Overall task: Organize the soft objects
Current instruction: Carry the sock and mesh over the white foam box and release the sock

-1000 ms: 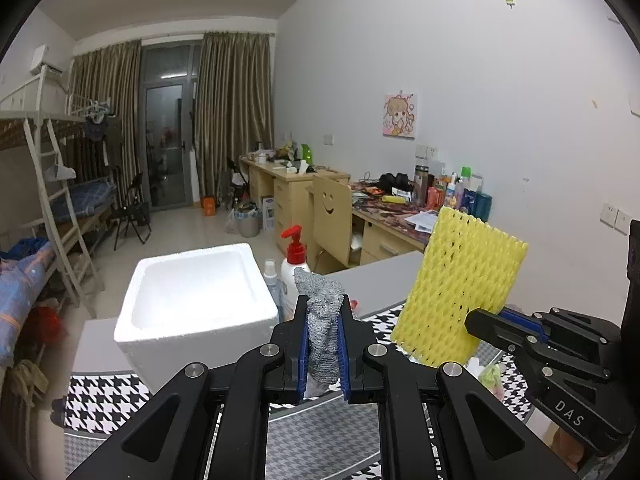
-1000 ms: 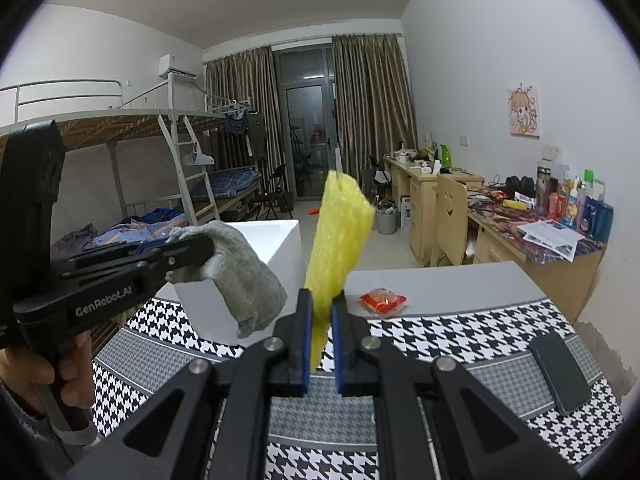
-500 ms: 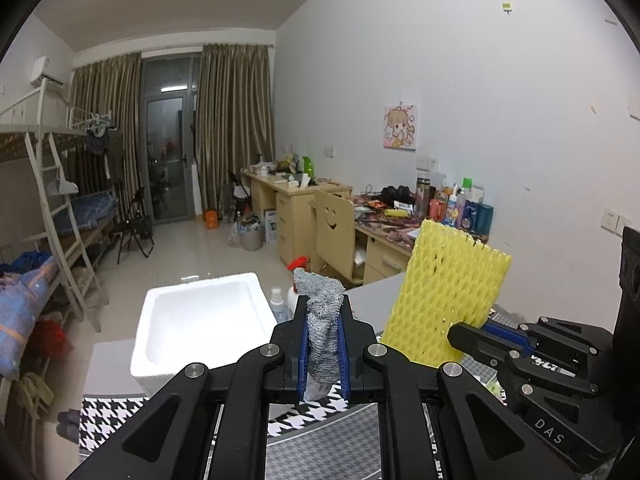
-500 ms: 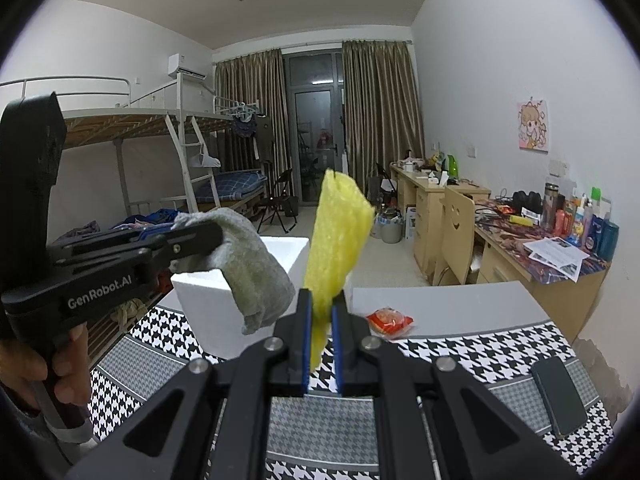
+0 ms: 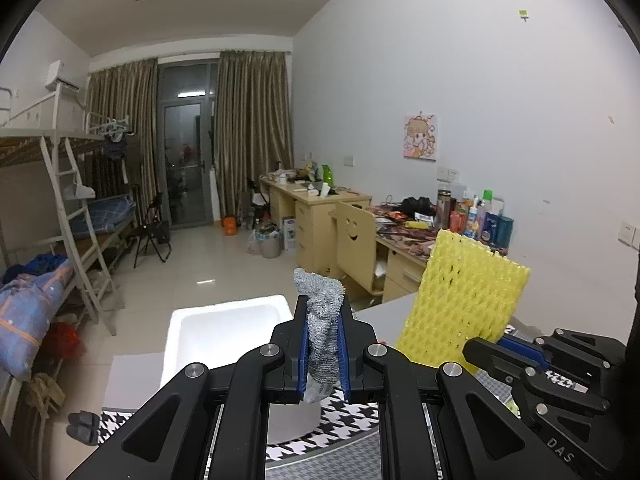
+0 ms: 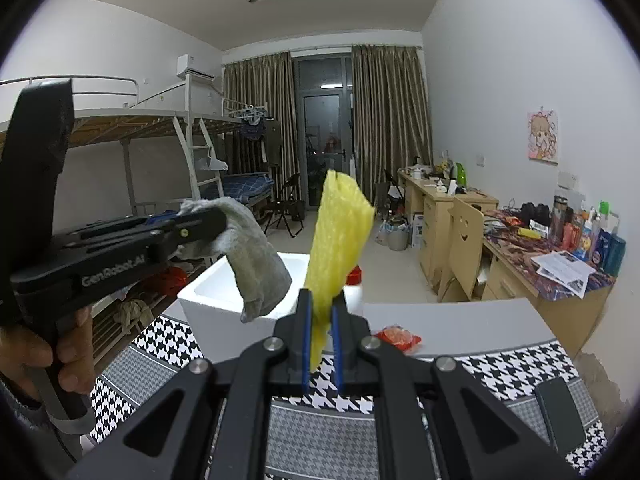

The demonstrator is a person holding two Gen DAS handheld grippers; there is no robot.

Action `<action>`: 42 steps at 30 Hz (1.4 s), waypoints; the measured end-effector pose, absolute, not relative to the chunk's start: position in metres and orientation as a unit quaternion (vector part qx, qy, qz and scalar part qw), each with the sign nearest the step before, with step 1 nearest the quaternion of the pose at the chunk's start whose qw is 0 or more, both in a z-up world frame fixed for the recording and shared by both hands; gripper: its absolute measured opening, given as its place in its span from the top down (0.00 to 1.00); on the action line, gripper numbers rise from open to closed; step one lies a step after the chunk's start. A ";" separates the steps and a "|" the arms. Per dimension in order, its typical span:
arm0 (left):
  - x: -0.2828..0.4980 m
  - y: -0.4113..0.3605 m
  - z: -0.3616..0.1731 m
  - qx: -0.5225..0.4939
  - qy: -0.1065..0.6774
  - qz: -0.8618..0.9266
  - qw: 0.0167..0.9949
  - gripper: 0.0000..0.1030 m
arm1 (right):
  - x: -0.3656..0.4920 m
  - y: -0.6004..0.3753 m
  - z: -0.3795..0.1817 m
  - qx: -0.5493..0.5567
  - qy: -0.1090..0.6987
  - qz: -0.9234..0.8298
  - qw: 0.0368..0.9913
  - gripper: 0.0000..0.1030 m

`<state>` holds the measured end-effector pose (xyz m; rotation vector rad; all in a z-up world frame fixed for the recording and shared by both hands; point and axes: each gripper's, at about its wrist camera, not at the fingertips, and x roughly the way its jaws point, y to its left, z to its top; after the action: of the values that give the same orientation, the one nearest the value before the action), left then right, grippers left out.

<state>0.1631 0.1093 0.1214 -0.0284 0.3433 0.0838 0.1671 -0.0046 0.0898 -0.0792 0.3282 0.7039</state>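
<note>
My left gripper (image 5: 323, 322) is shut on a grey sock (image 5: 320, 320) and holds it in the air above the table. In the right wrist view the sock (image 6: 256, 264) hangs from the left gripper (image 6: 208, 222) over the near side of a white foam box (image 6: 208, 304). My right gripper (image 6: 320, 308) is shut on a yellow foam net sleeve (image 6: 338, 236) that stands upright. In the left wrist view the sleeve (image 5: 464, 292) sits to the right of the sock, held by the right gripper (image 5: 492, 344). The box (image 5: 224, 320) lies below and behind the sock.
A houndstooth cloth (image 6: 472, 364) covers the grey table (image 6: 460, 320). A red packet (image 6: 398, 336) lies on the table and a dark phone (image 6: 560, 416) at the right. A red-capped pump bottle (image 6: 354, 276) stands behind the box. Desks and a chair (image 6: 464, 236) are beyond.
Both grippers have risen with their loads and the view has tilted up. The foam box and table now sit lower in both views.
</note>
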 end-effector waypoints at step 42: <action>0.248 0.213 0.066 -0.073 0.256 0.134 0.955 0.87 | 0.216 0.074 0.089 -0.064 0.208 0.369 0.903 0.89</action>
<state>0.2484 0.2130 0.0660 -0.1480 0.5192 0.2721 0.2165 0.0739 0.0885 -0.1331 0.4306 0.7634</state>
